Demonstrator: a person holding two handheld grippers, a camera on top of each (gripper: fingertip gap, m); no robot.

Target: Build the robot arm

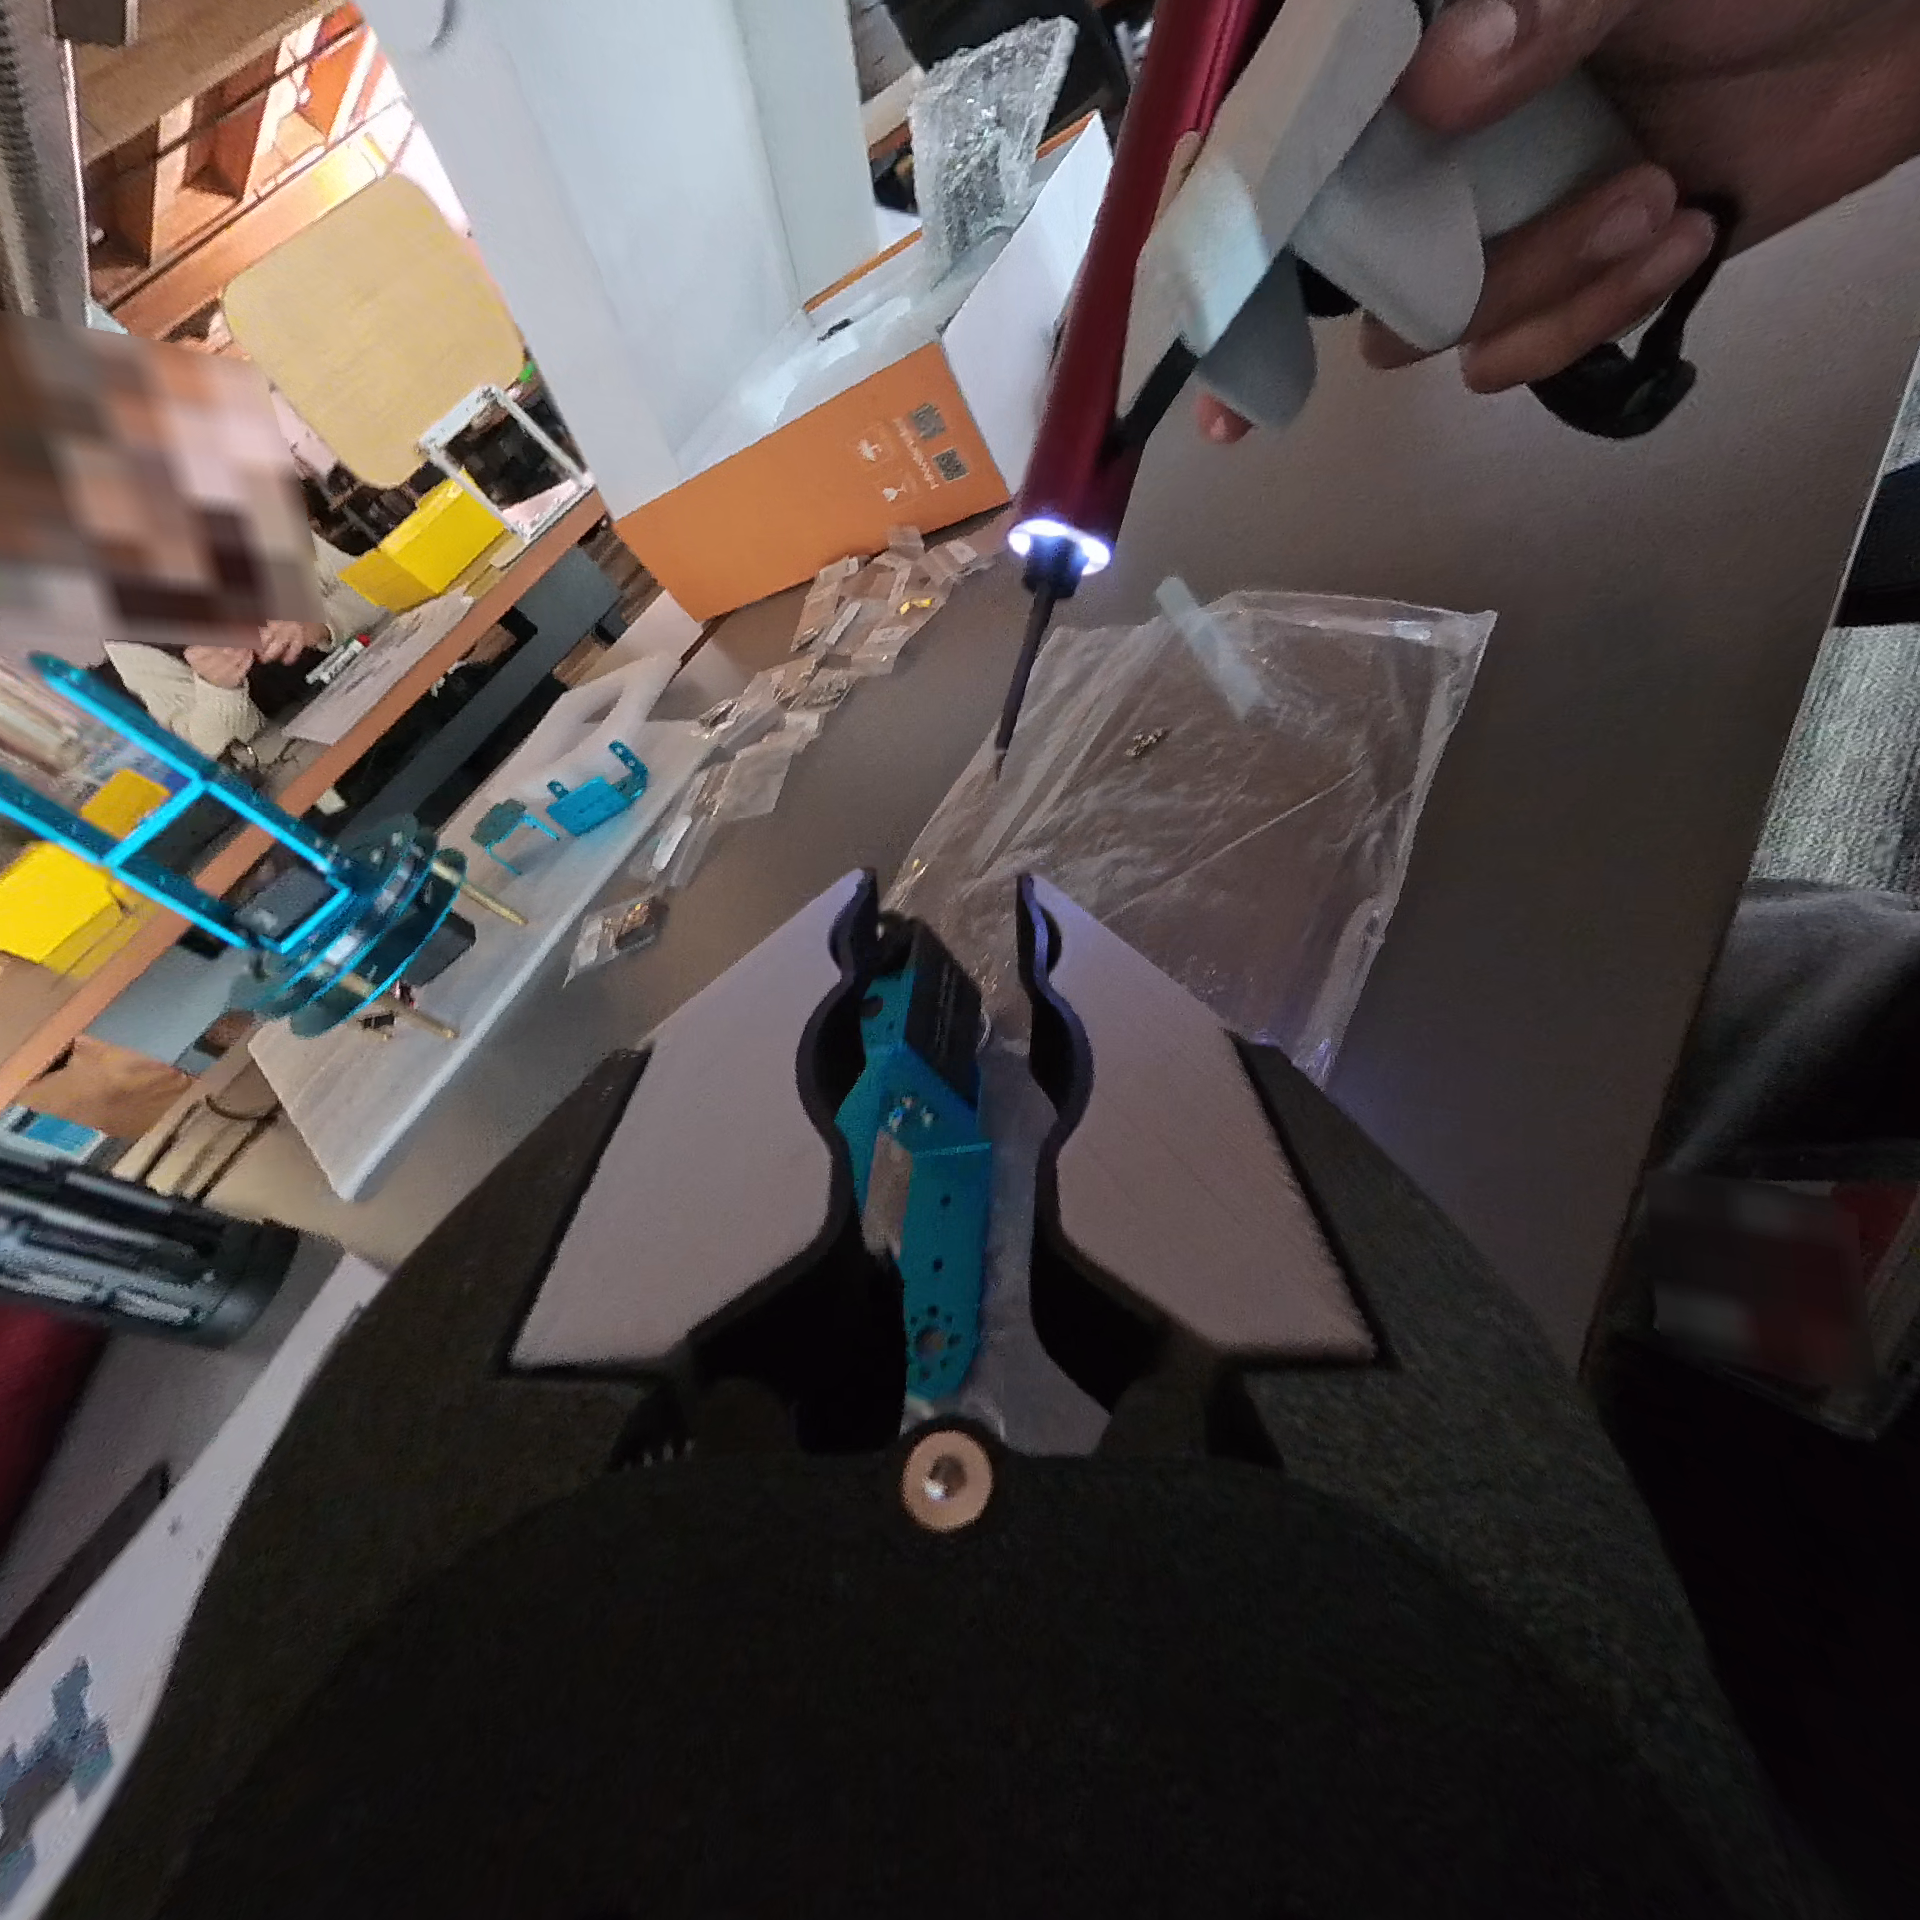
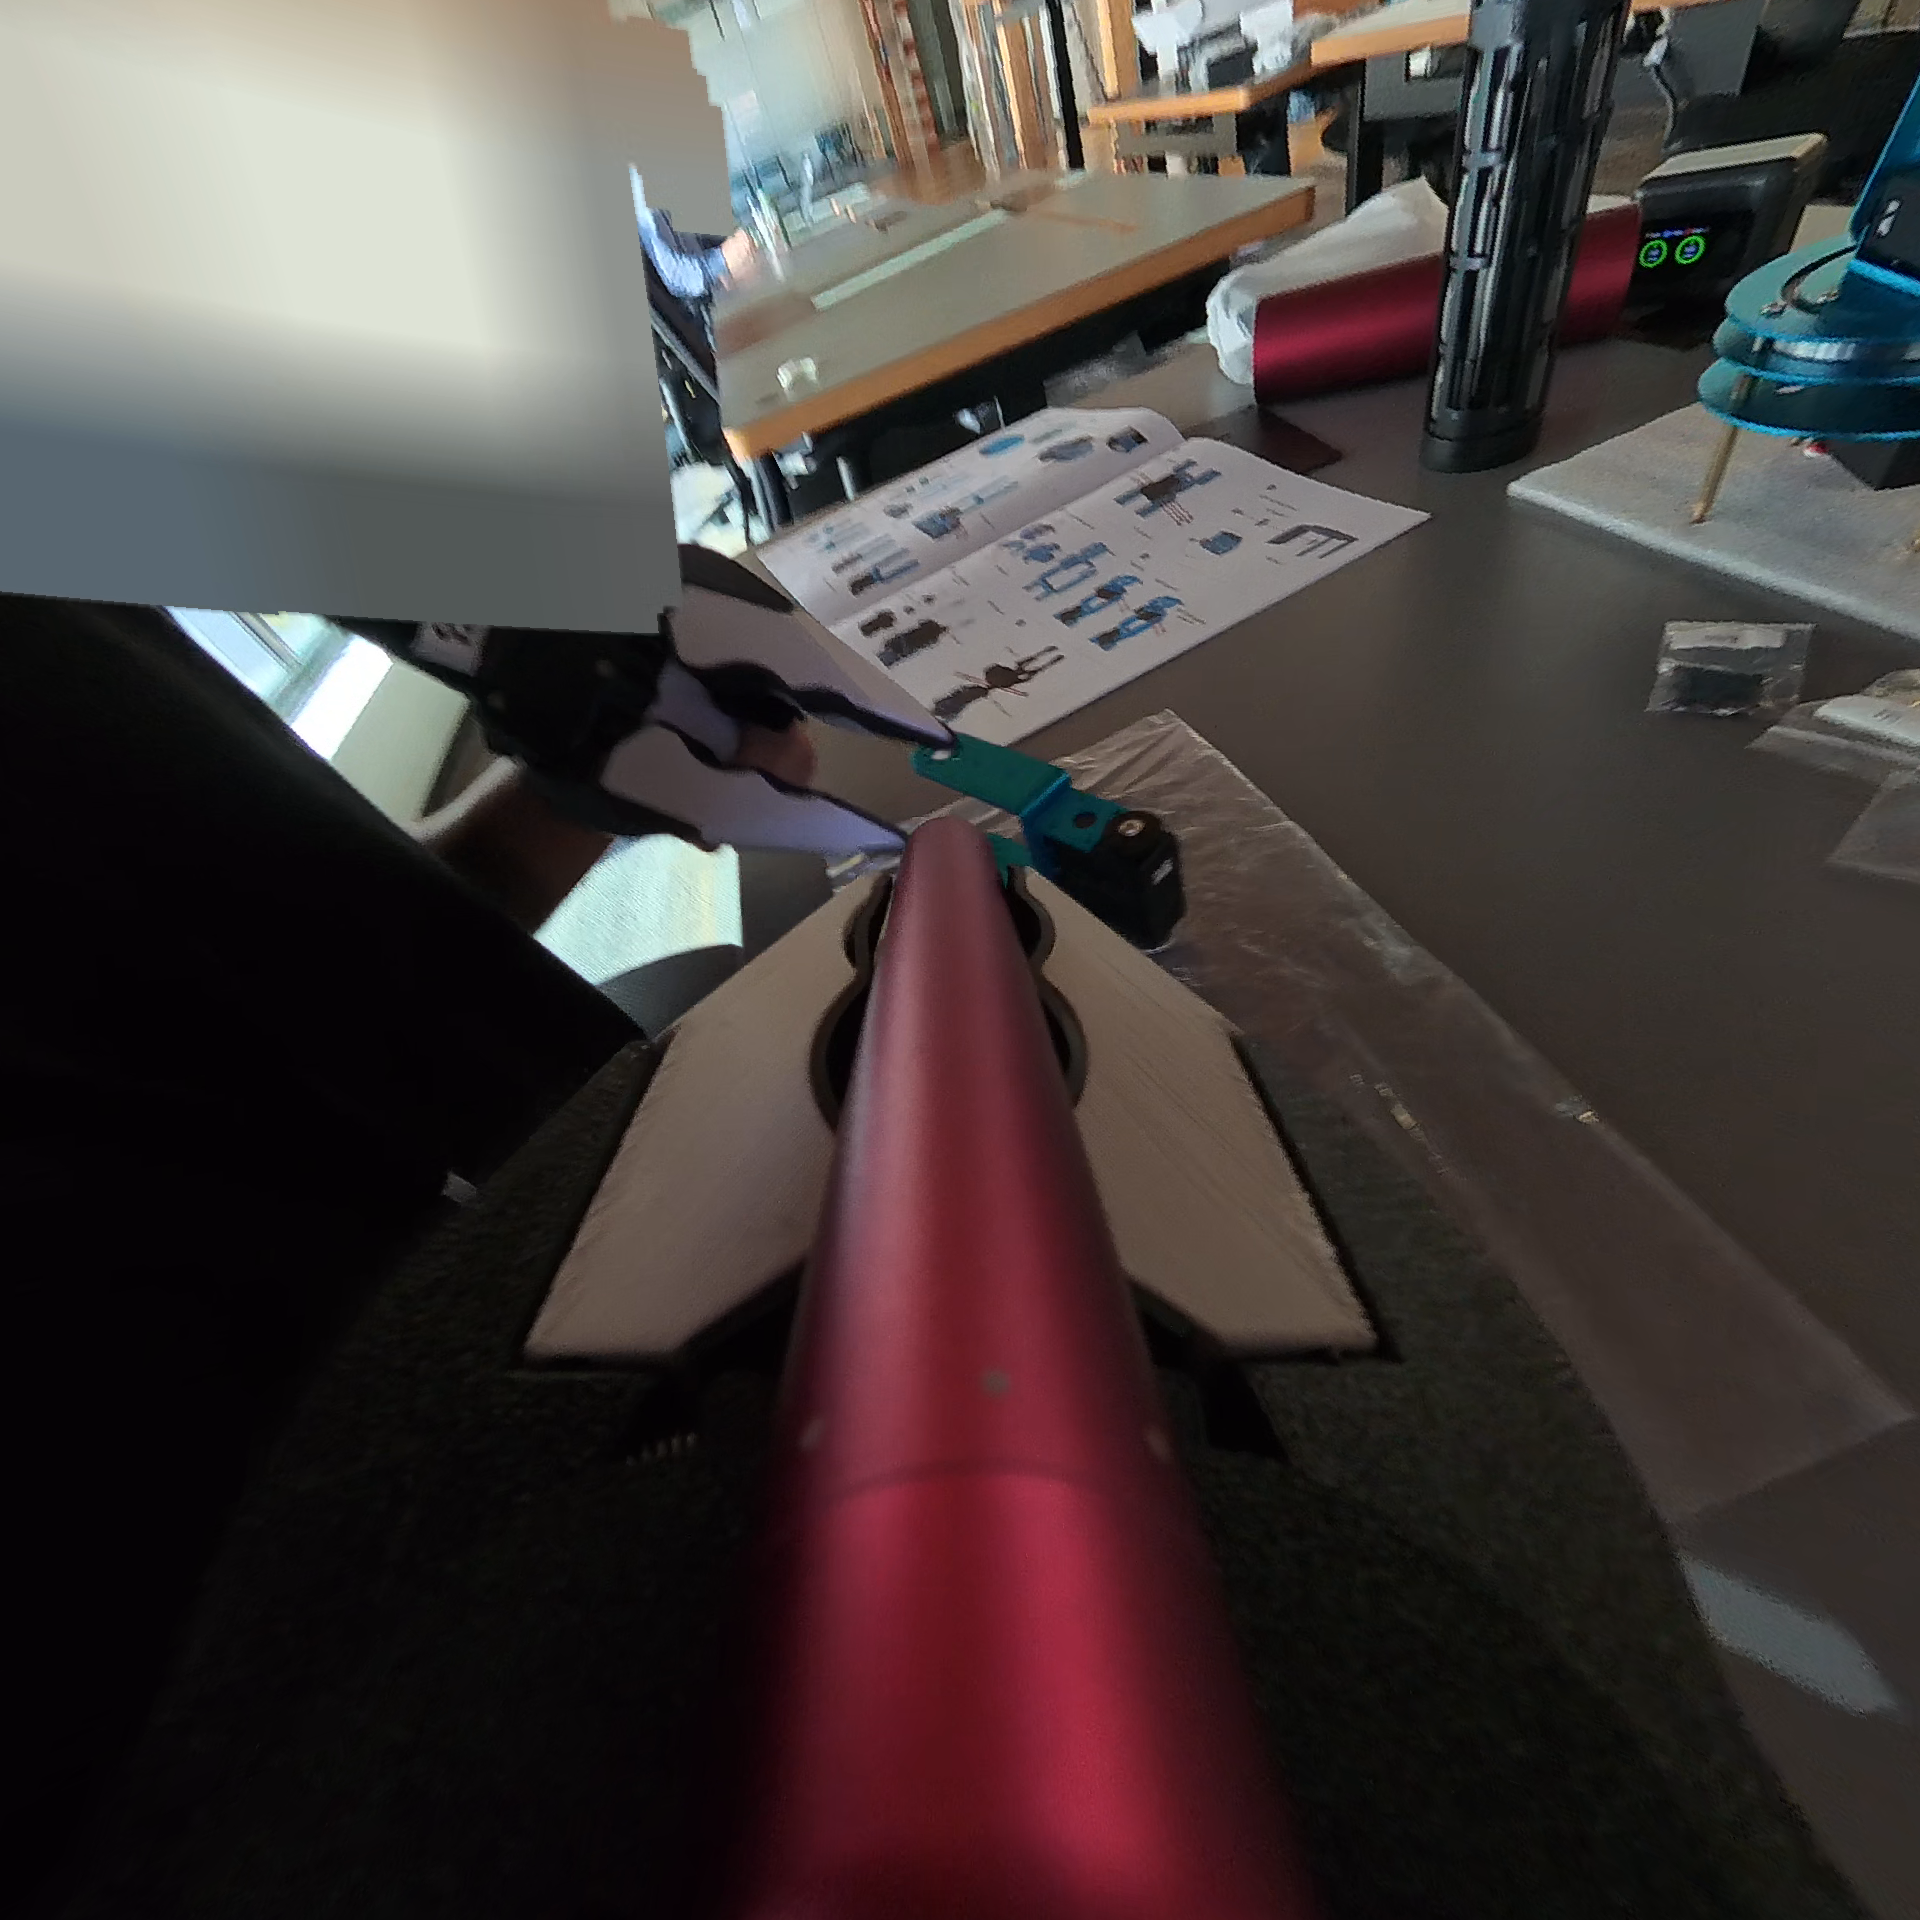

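Red anodised electric screwdriver (image 2: 935, 1299) sits clenched in my right hand-held gripper (image 2: 951, 883), its lit bit hanging above the clear plastic bag (image 1: 1226, 790) mid-bench. My left hand-held gripper (image 1: 945, 914) grasps the blue servo bracket (image 1: 920, 1132); I'd hold it steady and keep the bit square to the screw.

Screwdriver (image 2: 966, 1351) tip hidden behind barrel

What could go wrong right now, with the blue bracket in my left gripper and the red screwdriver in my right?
1. The left gripper pinches the blue bracket only by one end; pressure from the screwdriver bit might twist it loose.
2. The bracket's black servo sits on a slick plastic bag, so it may slide.
3. The red screwdriver blocks much of the right wrist view, so aiming the bit could be off.
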